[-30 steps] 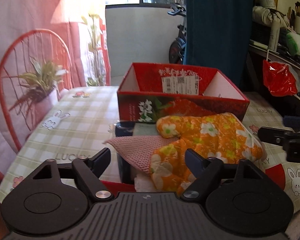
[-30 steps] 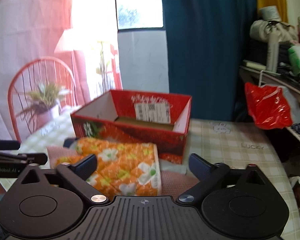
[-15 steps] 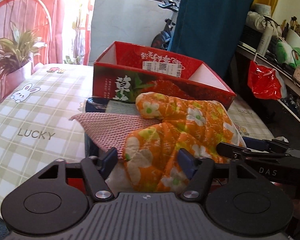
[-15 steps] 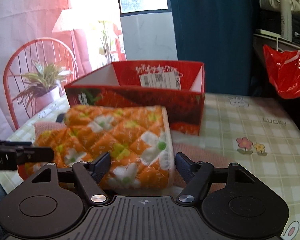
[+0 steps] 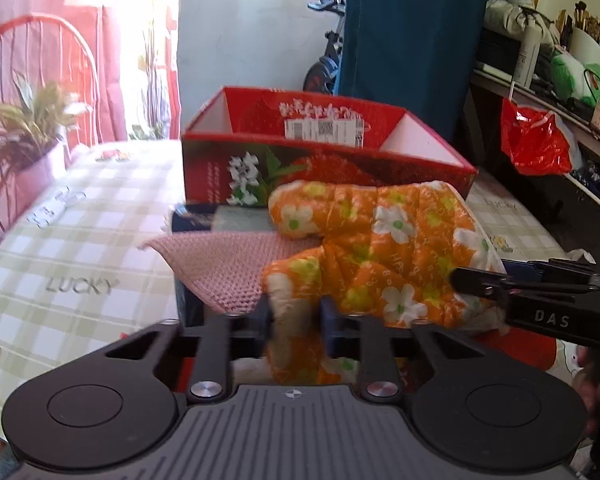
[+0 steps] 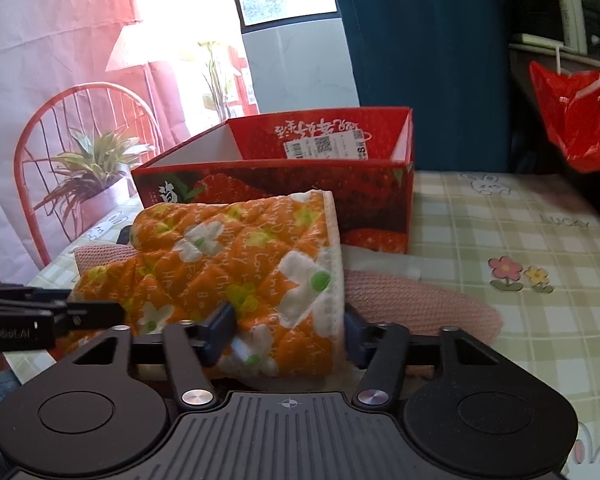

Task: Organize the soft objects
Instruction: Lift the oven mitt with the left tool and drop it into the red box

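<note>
An orange flowered oven mitt (image 5: 380, 240) lies on top of a pink knitted cloth (image 5: 220, 268) on the checked table, in front of a red strawberry box (image 5: 324, 168). My left gripper (image 5: 294, 316) is closing, and its pads pinch the mitt's near edge. In the right wrist view the mitt (image 6: 228, 256) has its white-trimmed cuff end between the closing jaws of my right gripper (image 6: 288, 328), with both pads against the fabric. The pink cloth (image 6: 412, 304) sticks out to the right under the mitt. Each gripper's fingertips show at the edge of the other's view.
The red box (image 6: 284, 184) is open-topped and looks empty, just behind the pile. A dark blue flat thing (image 5: 188, 220) lies under the cloth. A potted plant (image 5: 32, 120) and red chair (image 6: 84, 96) stand left. A red bag (image 5: 536, 140) hangs from cluttered shelves on the right.
Both grippers came down onto the pile and their jaws narrowed from wide open. The left now pinches the mitt's near edge; the right now clasps its cuff end.
</note>
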